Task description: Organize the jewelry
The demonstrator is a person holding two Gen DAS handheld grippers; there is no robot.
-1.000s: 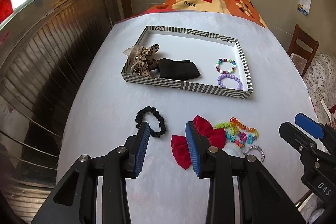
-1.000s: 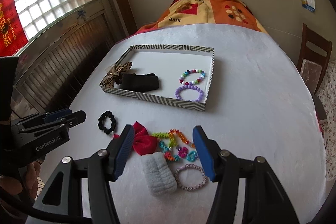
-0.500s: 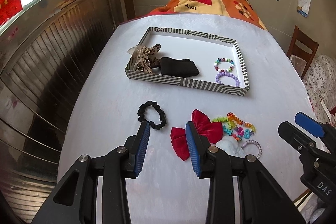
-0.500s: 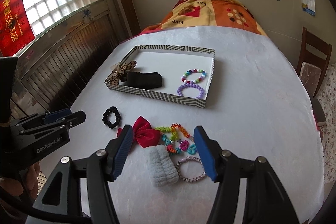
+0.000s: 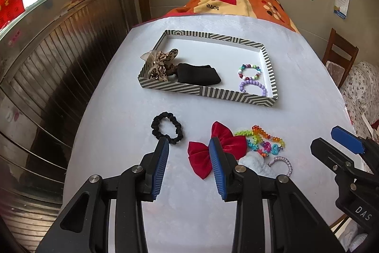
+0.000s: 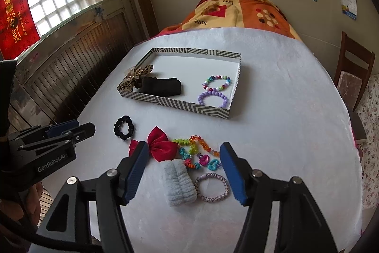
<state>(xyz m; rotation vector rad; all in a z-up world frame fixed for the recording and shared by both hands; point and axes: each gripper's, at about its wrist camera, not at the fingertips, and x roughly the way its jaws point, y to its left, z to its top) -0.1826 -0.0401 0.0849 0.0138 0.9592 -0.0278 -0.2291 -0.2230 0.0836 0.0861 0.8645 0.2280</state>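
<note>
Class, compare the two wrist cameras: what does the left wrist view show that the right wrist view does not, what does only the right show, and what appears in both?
Only the left wrist view shows the right gripper from the side, at its right edge. Only the right wrist view shows the red banner by the window, the left gripper from the side, and the grey headband and braided bracelet unobstructed. Both show the striped tray holding two bead bracelets, the black scrunchie, the red bow and the colourful chain on the white table. Both grippers are empty.

In the left wrist view the left hand-held gripper (image 5: 189,146) hides part of the red bow (image 5: 220,151)
</note>
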